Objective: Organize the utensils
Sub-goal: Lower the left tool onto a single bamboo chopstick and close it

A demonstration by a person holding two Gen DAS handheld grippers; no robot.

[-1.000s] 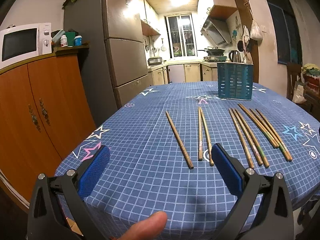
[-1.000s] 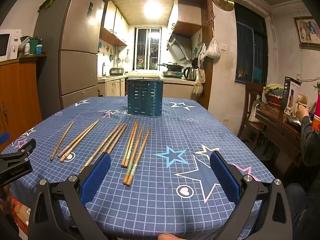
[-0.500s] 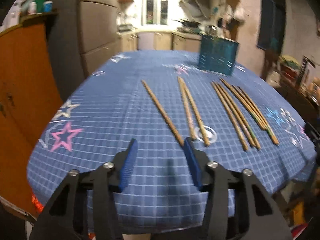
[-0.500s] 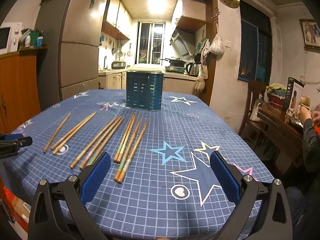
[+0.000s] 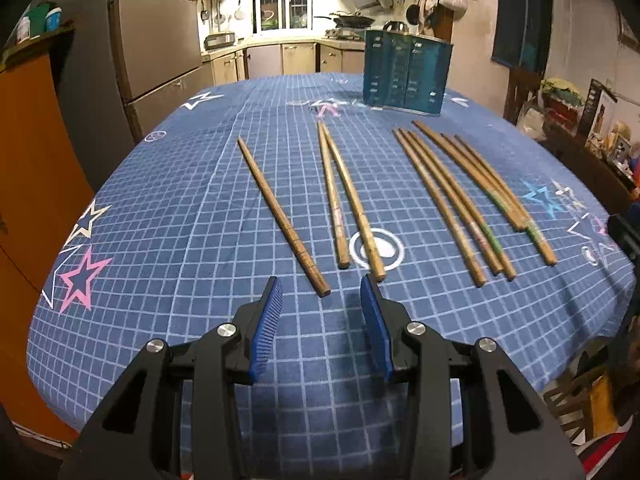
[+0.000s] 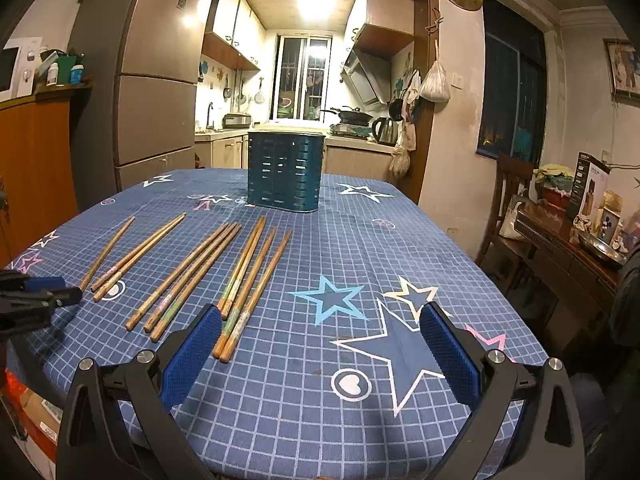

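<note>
A large bench point(image 5: 168, 216) under a blue grid-patterned cloth with printed stars fills both views; its rounded near edge and left edge drop off towards an orange wooden cabinet point(image 5: 28, 184), and its right edge faces a dark wooden chair point(image 6: 508, 200). The right half of the cloth, around the big star prints, lies bare and gives open room.

At the far middle stands a teal slotted metal utensil holder point(image 6: 283, 172), upright, well apart from everything else.

The brown wooden chopsticks point(image 5: 444, 196) lie flat on the left half of the bench, pointing roughly from near to far. From left to right they form a single stick point(image 5: 280, 212), a pair point(image 5: 340, 200) touching at the far tips, then a loose cluster whose near ends come close to the bench's near edge.

The left claw point(image 5: 320, 304) hovers just short of the single stick's near end, its blue ribbed pads partly apart, having just been closing, with nothing between them. The right claw point(image 6: 320, 340) is spread wide and empty over the near edge, its left pad just beside the cluster's near ends.
</note>
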